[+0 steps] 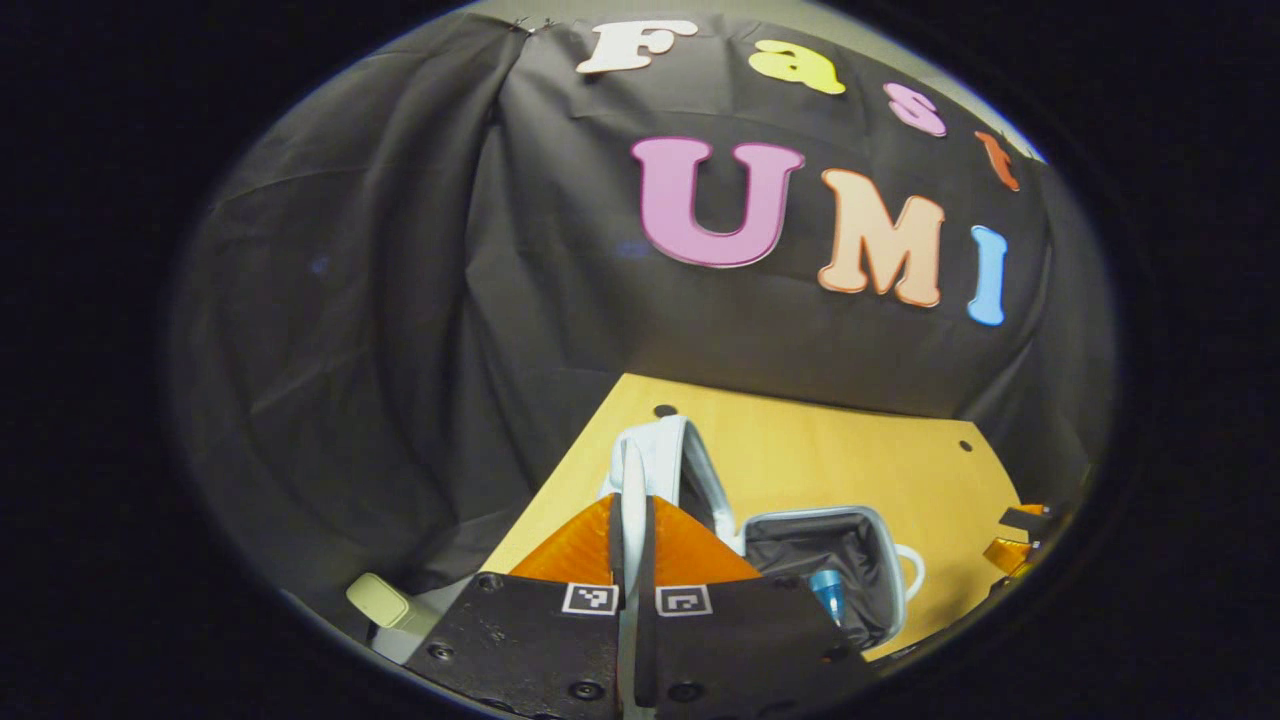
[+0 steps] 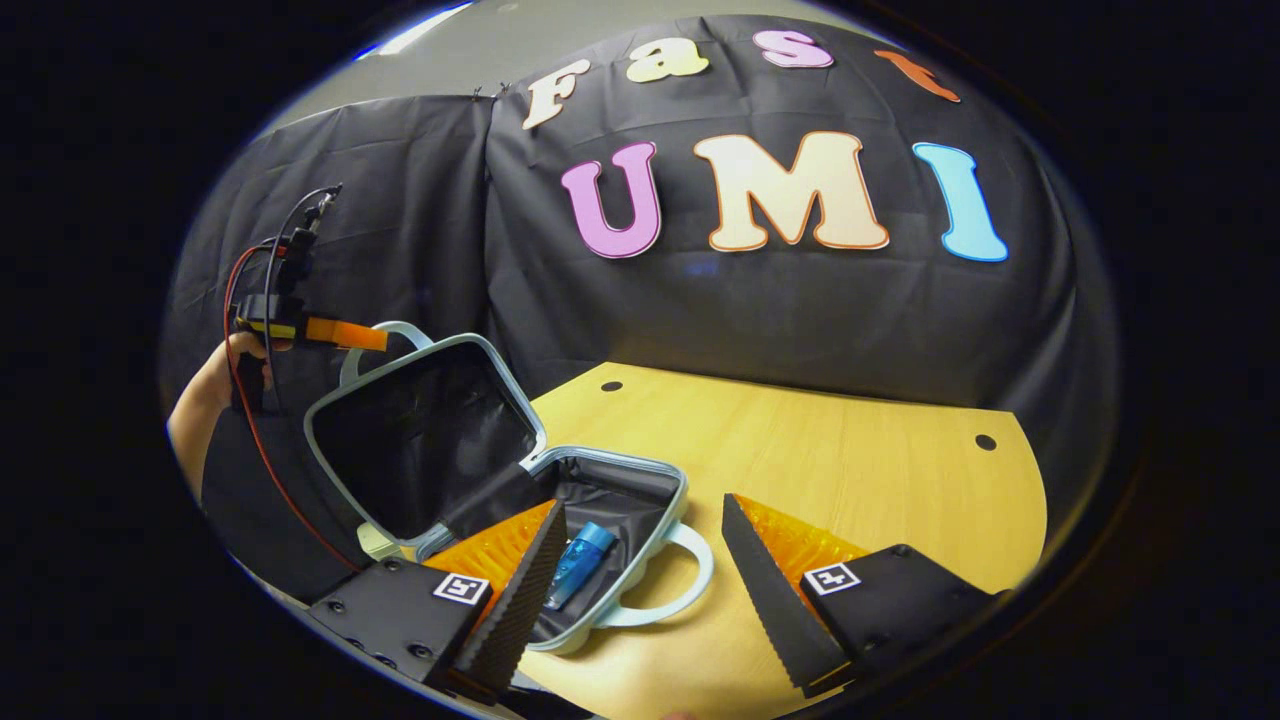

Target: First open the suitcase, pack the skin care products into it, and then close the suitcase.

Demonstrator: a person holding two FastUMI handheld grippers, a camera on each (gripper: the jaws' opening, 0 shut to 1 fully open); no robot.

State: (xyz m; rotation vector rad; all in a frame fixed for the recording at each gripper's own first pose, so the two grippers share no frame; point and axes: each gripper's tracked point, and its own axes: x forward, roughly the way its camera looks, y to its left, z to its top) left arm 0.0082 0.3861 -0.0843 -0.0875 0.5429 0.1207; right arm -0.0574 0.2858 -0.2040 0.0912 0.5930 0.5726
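On the light wooden table (image 2: 800, 450) the small suitcase (image 2: 600, 540) lies open at seven o'clock with a blue skin care bottle (image 2: 580, 565) inside, so the left gripper (image 1: 630, 520), clamped on the upright lid (image 1: 660, 470), should swing it down squarely while the right gripper (image 2: 640, 560), fingers apart, keeps clear.

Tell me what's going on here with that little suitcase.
A person is packing a small pale-blue hard-shell suitcase on a light wooden table. The left gripper is shut on the raised lid, holding it open. A blue skin care bottle already lies inside. The right gripper hovers open above it.
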